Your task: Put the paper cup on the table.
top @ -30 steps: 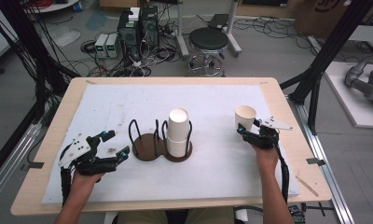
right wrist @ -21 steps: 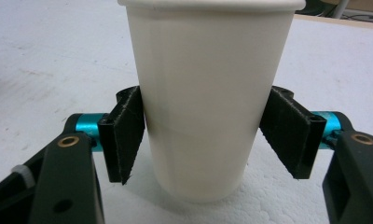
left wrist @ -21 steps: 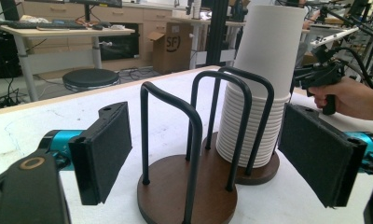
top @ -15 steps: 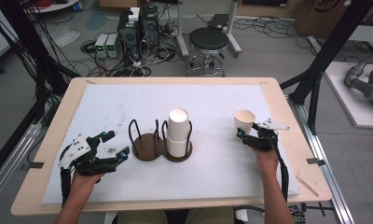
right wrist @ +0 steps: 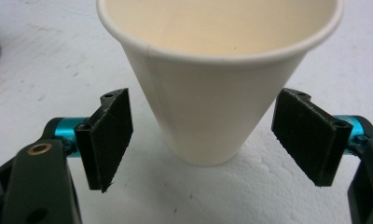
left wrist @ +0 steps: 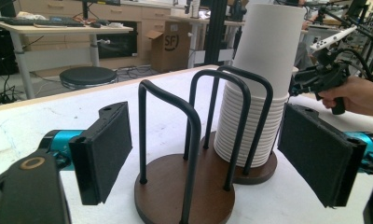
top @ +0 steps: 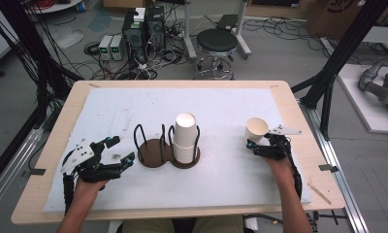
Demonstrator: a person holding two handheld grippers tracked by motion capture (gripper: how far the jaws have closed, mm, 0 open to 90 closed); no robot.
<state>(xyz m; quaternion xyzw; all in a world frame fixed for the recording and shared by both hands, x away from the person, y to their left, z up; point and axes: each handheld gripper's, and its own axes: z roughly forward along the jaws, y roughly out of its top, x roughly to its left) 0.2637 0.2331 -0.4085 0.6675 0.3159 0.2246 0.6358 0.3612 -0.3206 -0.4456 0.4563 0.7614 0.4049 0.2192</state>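
Table [top: 289,104]: wooden top, white mat [top: 221,107] over most of it
Cup holder [top: 159,148]: 2 round brown bases joined, black wire hoops; mid-mat
Cup stack [top: 185,138]: white paper cups, inverted, in holder's right bay; left bay vacant
Single paper cup [right wrist: 212,88]: upright on mat, right of holder, well apart from it
Right gripper [right wrist: 203,135]: jaws spread either side of single cup, pads clear of its wall
Left gripper [left wrist: 208,154]: jaws parted, holding nothing, low over mat just left of holder

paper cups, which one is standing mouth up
The single paper cup between the right hand-held gripper's open jaws, on the white mat; the stacked cups in the holder are upside down.
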